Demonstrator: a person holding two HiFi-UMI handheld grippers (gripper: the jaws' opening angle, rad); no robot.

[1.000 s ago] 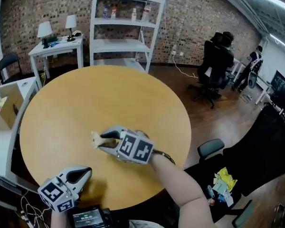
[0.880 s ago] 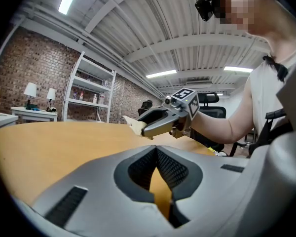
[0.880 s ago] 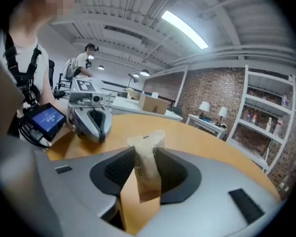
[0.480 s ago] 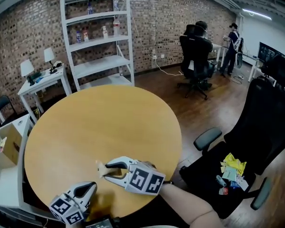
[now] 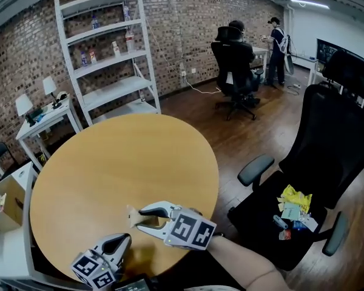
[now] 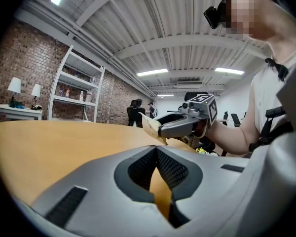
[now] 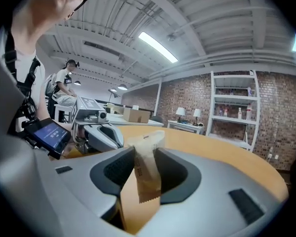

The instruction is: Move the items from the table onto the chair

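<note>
Looking down from the head view, I saw the right gripper [image 5: 142, 217] closed on a small tan packet [image 5: 132, 213], over the round table [image 5: 109, 156] near its six o'clock edge. The left gripper [image 5: 125, 240] sat just beside it at about seven o'clock, apart from the packet.

Only the head view took in the black chair [image 5: 333, 138], off the table's four o'clock side. Its seat held a yellow wrapper [image 5: 296, 199] and a few smaller things [image 5: 290, 224] bunched beside it, too small for me to name.

The right gripper view gave what the head view could not: the packet stood upright between the two pads, pinched on both flat sides, its crimped end toward the camera. That view also caught a lit screen [image 7: 46, 134] at nine o'clock.

The left gripper view showed its own jaws drawn together with nothing in them, only a sliver of tabletop showing through. It also showed the packet poking out past the other gripper's tips.

At the table's nine o'clock an open cardboard box [image 5: 11, 206] rested on a white side table [image 5: 3, 247], with something pale inside that I could not identify. A white shelf [image 5: 103, 59] at twelve o'clock carried bottles [image 5: 128, 40].
</note>
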